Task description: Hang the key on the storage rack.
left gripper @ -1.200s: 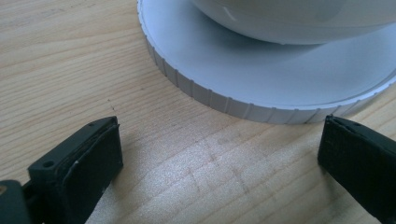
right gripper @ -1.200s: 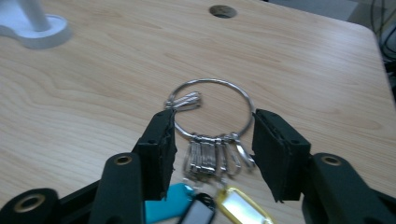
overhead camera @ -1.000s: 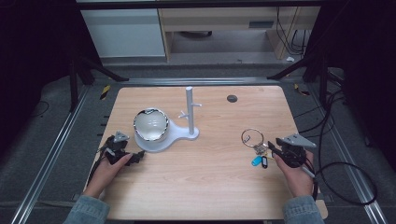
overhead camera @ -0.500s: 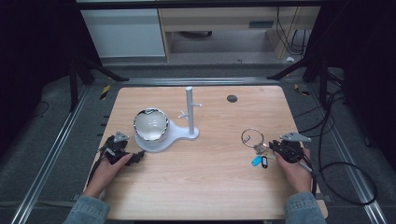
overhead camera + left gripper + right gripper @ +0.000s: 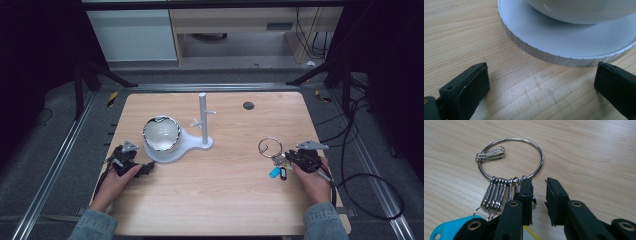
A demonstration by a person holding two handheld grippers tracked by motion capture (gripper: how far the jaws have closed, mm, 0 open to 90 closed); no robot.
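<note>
Two tongs rested low on the wooden counter point(image 5: 215, 190). The left tongs point(image 5: 142, 169), jaws wide apart, lay just beside the ribbed white base point(image 5: 564, 47) of a stand carrying a shiny bowl point(image 5: 161, 133). The right tongs point(image 5: 539, 197), jaws slightly apart and clamped on nothing, sat at the key ring point(image 5: 510, 158), one jaw touching its hanging clips point(image 5: 497, 192), a blue tag point(image 5: 451, 226) alongside.

The high view is pretty soft and low-res, with the worktop point(image 5: 210, 185) lit evenly from above while everything around it drops into near black. The bowl point(image 5: 161, 132) rim catches some glare. Both gripper views are brighter and crisp on the wood grain, with soft shadows and blurry near jaws.
</note>
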